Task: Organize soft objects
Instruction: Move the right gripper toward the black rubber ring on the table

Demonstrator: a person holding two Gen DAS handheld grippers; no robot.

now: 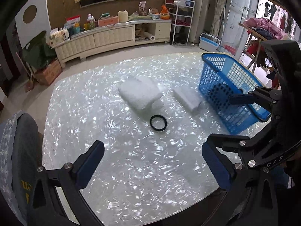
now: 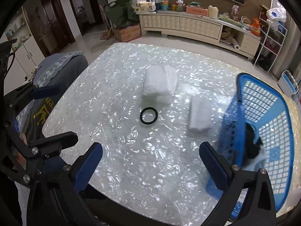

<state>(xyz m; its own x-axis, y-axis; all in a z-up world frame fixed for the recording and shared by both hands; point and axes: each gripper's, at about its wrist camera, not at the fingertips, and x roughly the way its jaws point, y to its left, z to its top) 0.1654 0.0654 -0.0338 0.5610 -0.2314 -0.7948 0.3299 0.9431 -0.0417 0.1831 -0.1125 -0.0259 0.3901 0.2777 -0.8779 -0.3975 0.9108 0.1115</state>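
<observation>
A folded white towel [image 1: 140, 93] [image 2: 160, 82] lies mid-table. A smaller white folded cloth [image 1: 187, 98] [image 2: 200, 114] rests to its right, beside a blue plastic basket [image 1: 231, 86] [image 2: 263, 131]. Something black [image 2: 253, 143] lies inside the basket. A black ring [image 1: 158, 123] [image 2: 149, 115] sits on the table in front of the towel. My left gripper [image 1: 153, 165] hovers open over the near table, nothing between its blue pads. My right gripper [image 2: 150, 163] is open too, near the basket's front left corner, and shows at the right of the left wrist view [image 1: 244, 98].
The table [image 1: 131, 169] [image 2: 122, 75] has a glossy pearly white top. A chair with a grey-blue cover [image 1: 20, 150] [image 2: 56, 69] stands at its left side. A cream TV cabinet [image 1: 112, 35] [image 2: 188, 26] lines the far wall, with a white shelf rack [image 1: 181, 18] beside it.
</observation>
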